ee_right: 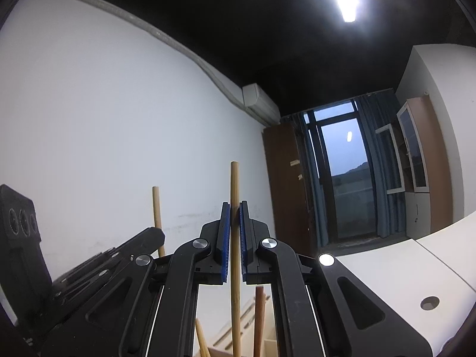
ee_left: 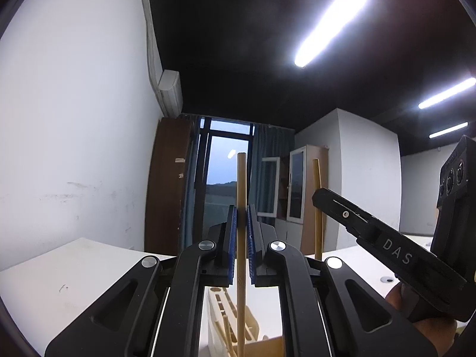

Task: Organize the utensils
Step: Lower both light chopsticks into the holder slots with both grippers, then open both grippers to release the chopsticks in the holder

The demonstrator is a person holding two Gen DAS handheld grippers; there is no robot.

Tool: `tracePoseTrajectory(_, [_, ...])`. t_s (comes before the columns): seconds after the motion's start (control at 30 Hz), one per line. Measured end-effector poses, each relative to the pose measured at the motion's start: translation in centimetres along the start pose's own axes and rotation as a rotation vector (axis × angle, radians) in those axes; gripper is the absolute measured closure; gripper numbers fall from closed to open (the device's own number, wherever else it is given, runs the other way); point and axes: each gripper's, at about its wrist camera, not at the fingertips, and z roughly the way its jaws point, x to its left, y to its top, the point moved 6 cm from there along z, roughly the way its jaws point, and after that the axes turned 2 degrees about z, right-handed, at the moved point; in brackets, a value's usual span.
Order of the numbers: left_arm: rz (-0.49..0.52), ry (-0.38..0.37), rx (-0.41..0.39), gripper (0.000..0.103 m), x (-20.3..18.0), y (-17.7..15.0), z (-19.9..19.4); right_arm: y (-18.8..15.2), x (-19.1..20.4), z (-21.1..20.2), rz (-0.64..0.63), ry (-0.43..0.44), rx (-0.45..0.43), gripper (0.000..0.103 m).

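Left gripper (ee_left: 241, 244) is clamping a bamboo chopstick (ee_left: 241, 196) upright at frame center, blue pads pinching its middle so the lower end is pointing into the cream utensil holder (ee_left: 220, 312) at lower center. Right gripper (ee_right: 235, 238) is pinching a second bamboo chopstick (ee_right: 235, 196) vertically too, probably for slot insertion, above other sticks; a reddish-brown chopstick (ee_right: 259, 315) is standing just beside it. White table (ee_left: 74, 282) is carrying the holder.
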Motion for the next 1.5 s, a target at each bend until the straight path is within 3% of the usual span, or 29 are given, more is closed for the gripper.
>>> tracePoseTrajectory(0.23, [0.024,-0.047,0.040,0.097,0.3,-1.0,-0.4,-0.9,0.0,-0.5,-0.015,-0.004,0.065,0.096])
tracePoseTrajectory(0.43, [-0.023,-0.078,0.080,0.097,1.5,-1.6,0.1,-1.7,-0.2,-0.9,-0.011,-0.008,0.096,0.096])
tracePoseTrajectory(0.7, [-0.012,-0.058,0.091,0.097,2.3,-1.9,-0.1,-3.0,0.1,-0.9,-0.038,-0.025,0.145,0.096])
tracePoseTrajectory(1.23, [-0.042,-0.090,0.184,0.097,3.4,-3.9,0.8,-6.1,-0.2,-0.9,-0.040,-0.048,0.279,0.096])
tracePoseTrajectory(1.5, [-0.024,-0.069,0.212,0.095,3.1,-5.1,0.7,-6.7,-0.7,-1.0,-0.035,-0.066,0.302,0.096])
